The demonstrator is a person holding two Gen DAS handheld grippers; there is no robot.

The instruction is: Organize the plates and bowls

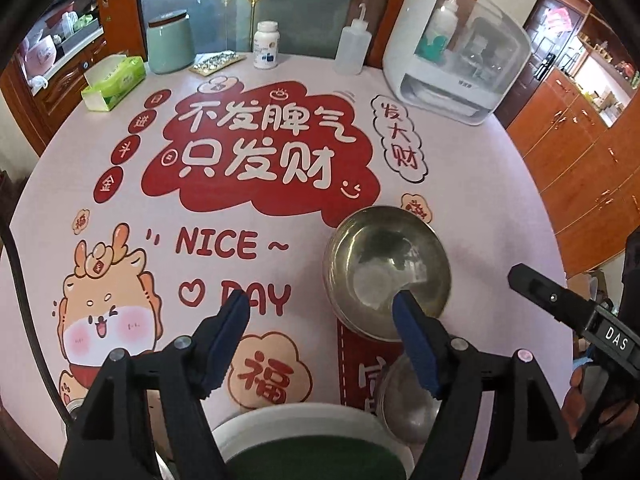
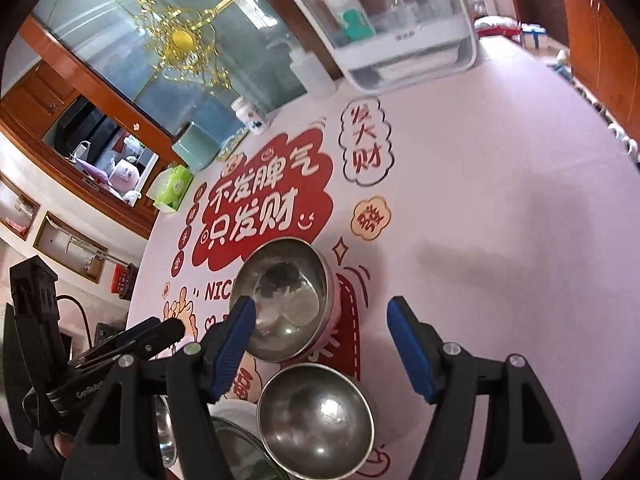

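Observation:
A steel bowl (image 1: 386, 272) stands on the printed tablecloth (image 1: 480, 184). A second steel bowl (image 1: 412, 400) lies nearer, beside a white plate with a dark green middle (image 1: 304, 428). My left gripper (image 1: 320, 304) hovers open above the cloth, its right pad (image 1: 412, 336) over the far bowl's near rim and nothing pressed between the pads. In the right wrist view, the far bowl (image 2: 284, 300) and the near bowl (image 2: 316, 412) sit in a row. My right gripper (image 2: 322, 308) is open, its left pad (image 2: 236, 336) over the far bowl's left rim. The left gripper (image 2: 152, 336) shows at the left.
Along the table's far edge stand a green tissue box (image 1: 114, 82), a teal jar (image 1: 170, 42), a pill bottle (image 1: 266, 46), a squeeze bottle (image 1: 352, 46) and a white appliance (image 1: 456, 52). Wooden cabinets (image 1: 576, 152) rise beyond the right edge. Another steel rim (image 2: 168, 440) shows at the bottom left.

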